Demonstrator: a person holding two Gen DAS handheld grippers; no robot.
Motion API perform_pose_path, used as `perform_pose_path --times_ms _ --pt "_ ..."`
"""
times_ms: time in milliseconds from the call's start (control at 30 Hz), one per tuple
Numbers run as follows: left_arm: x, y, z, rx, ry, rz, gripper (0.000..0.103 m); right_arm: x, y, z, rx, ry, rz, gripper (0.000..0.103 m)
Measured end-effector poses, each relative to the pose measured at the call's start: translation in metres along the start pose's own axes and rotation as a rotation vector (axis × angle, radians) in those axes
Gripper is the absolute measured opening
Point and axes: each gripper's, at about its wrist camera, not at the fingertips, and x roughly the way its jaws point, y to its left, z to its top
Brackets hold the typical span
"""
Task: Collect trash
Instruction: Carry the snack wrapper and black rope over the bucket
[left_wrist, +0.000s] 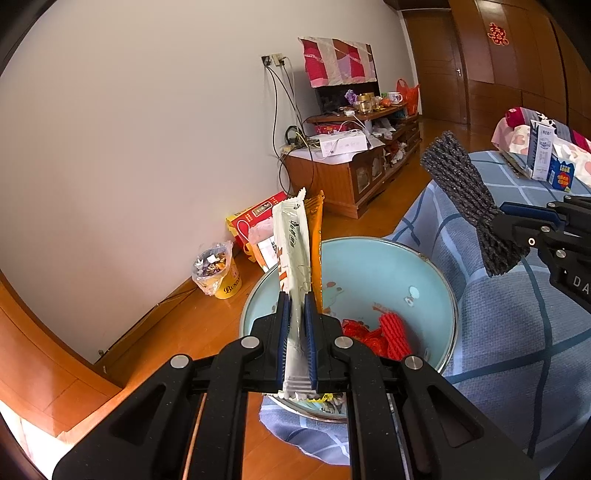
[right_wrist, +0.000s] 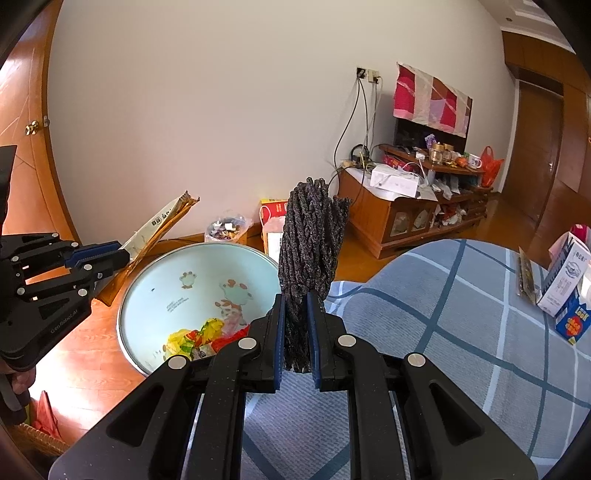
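Clamped between the blue pads of the left hand-held gripper (left_wrist: 295, 332), a pale snack wrapper (left_wrist: 293, 266) is standing upright with an orange wrapper (left_wrist: 316, 251) pressed behind it, both poised over the light-blue enamel basin (left_wrist: 388, 266). That basin is sitting at the edge of a worktop covered in a blue checked cloth (left_wrist: 517, 332) and is holding red netting (left_wrist: 395, 334) and yellow scraps (right_wrist: 184, 339). Across from it, the right hand-held gripper (right_wrist: 295, 332) is squeezing a dark grey foam net sleeve (right_wrist: 312, 240) just beside the basin's rim. Farther back on the cloth, a milk carton (right_wrist: 567, 273) is standing.
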Motion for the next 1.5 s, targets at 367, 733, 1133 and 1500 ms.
perform_pose_path --times_ms 367,733,1133,1500 --pt "0.001 0.006 -0.003 -0.012 0.007 0.0 0.009 0.003 0.007 0.002 -0.015 0.001 0.005 0.013" --pt "0.003 0.009 -0.004 -0.028 0.014 0.015 0.009 0.008 0.014 0.003 -0.037 0.013 0.018 0.013" --pt "0.002 0.009 -0.004 -0.046 0.017 0.021 0.009 0.013 0.016 0.005 -0.053 0.019 0.031 0.013" --pt "0.001 0.013 -0.002 -0.059 0.016 0.029 0.009 0.014 0.018 0.006 -0.061 0.02 0.038 0.013"
